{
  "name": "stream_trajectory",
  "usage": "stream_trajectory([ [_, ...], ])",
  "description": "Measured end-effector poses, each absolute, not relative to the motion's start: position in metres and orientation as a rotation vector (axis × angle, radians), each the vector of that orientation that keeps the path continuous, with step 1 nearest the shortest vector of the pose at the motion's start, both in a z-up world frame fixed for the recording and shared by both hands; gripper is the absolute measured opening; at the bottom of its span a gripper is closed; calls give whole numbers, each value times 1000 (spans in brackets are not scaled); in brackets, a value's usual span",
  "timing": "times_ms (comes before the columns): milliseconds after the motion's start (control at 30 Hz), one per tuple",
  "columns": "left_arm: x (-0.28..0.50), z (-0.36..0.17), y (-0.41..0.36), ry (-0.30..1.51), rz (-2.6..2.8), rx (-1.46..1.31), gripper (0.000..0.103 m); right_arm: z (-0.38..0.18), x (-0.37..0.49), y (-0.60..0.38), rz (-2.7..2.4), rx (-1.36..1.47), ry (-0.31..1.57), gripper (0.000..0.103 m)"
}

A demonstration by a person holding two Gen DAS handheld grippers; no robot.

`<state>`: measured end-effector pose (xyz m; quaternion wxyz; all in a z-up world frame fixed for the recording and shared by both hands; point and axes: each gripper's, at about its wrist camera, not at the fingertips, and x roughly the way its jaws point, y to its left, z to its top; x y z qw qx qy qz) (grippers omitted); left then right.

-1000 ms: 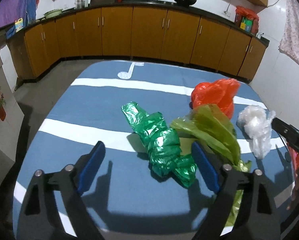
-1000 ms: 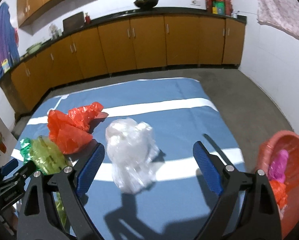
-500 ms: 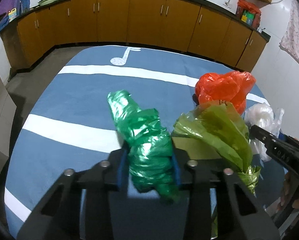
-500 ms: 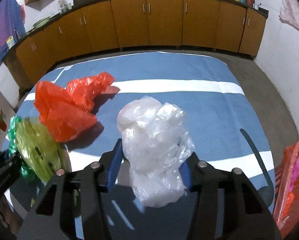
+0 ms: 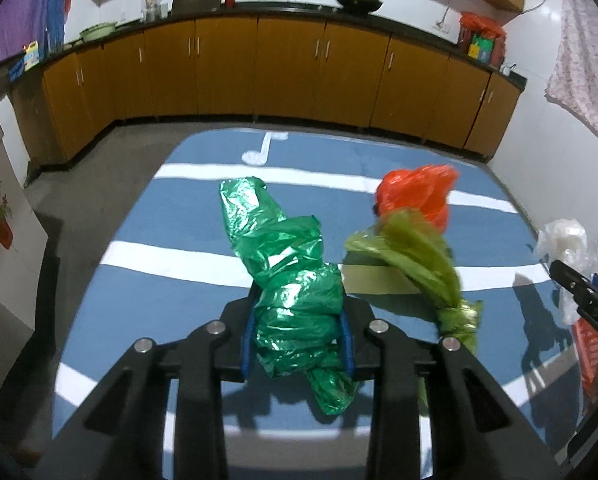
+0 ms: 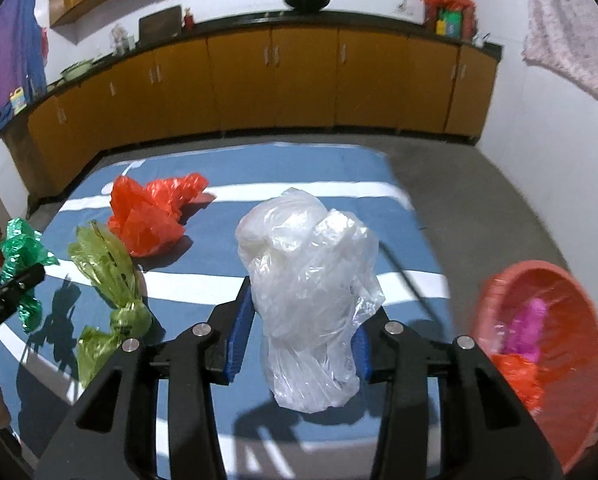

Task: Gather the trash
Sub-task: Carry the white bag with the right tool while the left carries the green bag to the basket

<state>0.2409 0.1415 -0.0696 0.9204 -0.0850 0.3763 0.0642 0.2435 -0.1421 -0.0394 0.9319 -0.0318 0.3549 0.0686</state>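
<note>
My left gripper is shut on a shiny green plastic bag and holds it raised above the blue table. My right gripper is shut on a clear white plastic bag, also lifted off the table. An olive-green bag and an orange-red bag lie on the table between the grippers; they also show in the right wrist view, olive and orange. A red basin at the right holds pink and orange trash.
The table has white stripes and ends at the right before grey floor. Wooden cabinets with a dark counter line the far wall. A cloth hangs on the right wall.
Both grippers closed: the left on the green bag, the right on the white bag. Both bags have since been lifted off the table.
</note>
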Motion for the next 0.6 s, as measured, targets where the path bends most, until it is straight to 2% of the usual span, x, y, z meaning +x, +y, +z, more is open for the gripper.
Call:
stream_trajectory([
  [600,179,4,39,609,-79,-33,32,8,163,-227,-37,-17,593,43],
])
